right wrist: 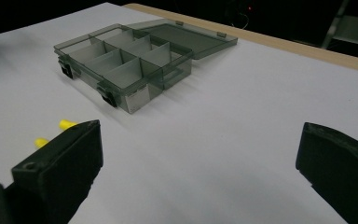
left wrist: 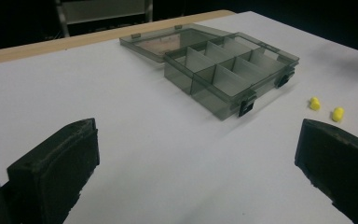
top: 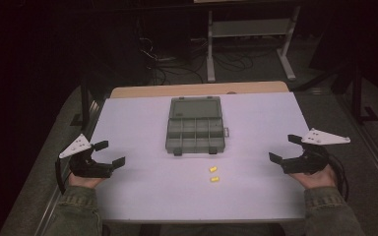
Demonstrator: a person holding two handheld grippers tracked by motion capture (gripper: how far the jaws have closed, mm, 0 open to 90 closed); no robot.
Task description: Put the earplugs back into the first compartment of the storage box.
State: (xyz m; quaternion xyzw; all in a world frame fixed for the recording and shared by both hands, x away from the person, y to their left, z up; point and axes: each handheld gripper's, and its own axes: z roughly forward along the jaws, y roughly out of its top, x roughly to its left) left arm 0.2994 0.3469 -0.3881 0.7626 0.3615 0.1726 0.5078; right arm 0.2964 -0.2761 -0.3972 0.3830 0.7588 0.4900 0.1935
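Smoke-grey translucent plastic compartment box [top: 195, 129] at centre of white table [top: 256, 187], lid folded open flat toward far side, two black latches on near wall. Dividers upright; compartments appear empty in both gripper views. No brand, label or writing legible on box, lid or grippers.

Two yellow earplugs [top: 213, 174] lying loose on table, just near of box, slightly right of its centre line, close together but apart, not touching box.

Left gripper [top: 109, 153] held at left table edge, jaws spread wide, nothing between them; bare tabletop seen between pads in left gripper view, with box [left wrist: 228, 72] ahead and earplugs [left wrist: 326, 108] near right jaw. Right gripper [top: 284, 148] held at right table edge, jaws likewise wide apart, nothing gripped; in right gripper view box [right wrist: 130, 58] ahead-left and earplugs [right wrist: 53, 133] partly hidden behind left jaw.

Open white surface on both sides of box and along near edge; wooden strip exposed along far table edge. Both grippers well apart from box and earplugs.
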